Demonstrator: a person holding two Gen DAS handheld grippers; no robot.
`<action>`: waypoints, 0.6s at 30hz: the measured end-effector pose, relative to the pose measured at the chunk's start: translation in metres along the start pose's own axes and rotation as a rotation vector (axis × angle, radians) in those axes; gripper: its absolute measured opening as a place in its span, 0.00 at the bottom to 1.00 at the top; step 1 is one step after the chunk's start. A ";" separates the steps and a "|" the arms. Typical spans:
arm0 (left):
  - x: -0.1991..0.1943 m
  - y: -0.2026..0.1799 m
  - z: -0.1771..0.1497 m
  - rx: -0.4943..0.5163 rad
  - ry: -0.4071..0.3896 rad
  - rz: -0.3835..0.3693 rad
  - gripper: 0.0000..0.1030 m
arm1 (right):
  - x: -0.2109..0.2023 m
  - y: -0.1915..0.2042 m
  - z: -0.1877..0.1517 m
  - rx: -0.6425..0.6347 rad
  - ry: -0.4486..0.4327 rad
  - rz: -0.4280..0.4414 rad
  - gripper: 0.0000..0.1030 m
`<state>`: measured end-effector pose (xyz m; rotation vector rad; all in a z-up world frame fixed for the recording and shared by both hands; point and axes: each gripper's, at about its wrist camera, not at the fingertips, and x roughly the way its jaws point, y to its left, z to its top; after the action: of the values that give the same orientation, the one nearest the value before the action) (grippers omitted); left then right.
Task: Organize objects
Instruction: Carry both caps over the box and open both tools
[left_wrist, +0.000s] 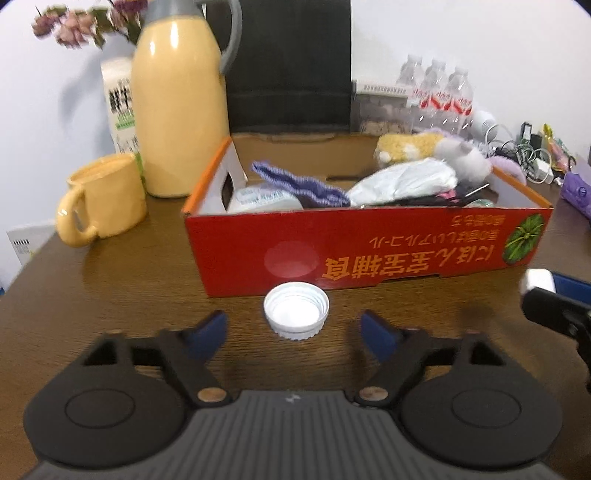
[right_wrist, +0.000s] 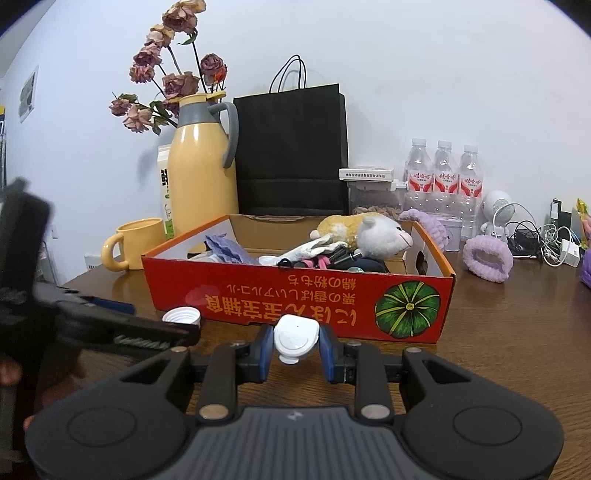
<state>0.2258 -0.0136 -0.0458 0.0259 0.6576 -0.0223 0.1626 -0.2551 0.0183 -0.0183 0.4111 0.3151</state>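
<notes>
A white bottle cap (left_wrist: 296, 314) lies upside down on the brown table, just in front of the red cardboard box (left_wrist: 369, 251). My left gripper (left_wrist: 293, 334) is open, its blue pads standing well apart on either side of the cap without touching it. In the right wrist view my right gripper (right_wrist: 296, 345) is shut on a small white plastic gadget (right_wrist: 295, 338), held just in front of the red box (right_wrist: 295, 299). The cap (right_wrist: 181, 316) and the left gripper's black finger (right_wrist: 147, 330) show at the left there. The box holds a plush toy (right_wrist: 369, 232), cloths and other small items.
A yellow thermos jug (left_wrist: 177, 110) and yellow mug (left_wrist: 107, 199) stand left of the box. Behind it are a black paper bag (right_wrist: 291, 151), dried flowers (right_wrist: 173, 74) and three water bottles (right_wrist: 443, 173). A purple fluffy band (right_wrist: 487, 258) and tangled chargers (right_wrist: 543, 240) lie at the right.
</notes>
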 end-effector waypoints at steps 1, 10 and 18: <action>0.005 0.001 0.002 -0.009 0.022 -0.010 0.39 | 0.001 0.000 0.000 0.001 0.002 -0.002 0.25; -0.042 0.000 0.008 -0.002 -0.168 -0.046 0.38 | 0.004 0.001 0.016 -0.012 -0.075 0.019 0.25; -0.042 -0.003 0.062 -0.049 -0.282 -0.045 0.38 | 0.046 0.015 0.061 -0.086 -0.164 0.015 0.25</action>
<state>0.2308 -0.0182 0.0288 -0.0388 0.3769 -0.0523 0.2220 -0.2221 0.0569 -0.0726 0.2352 0.3458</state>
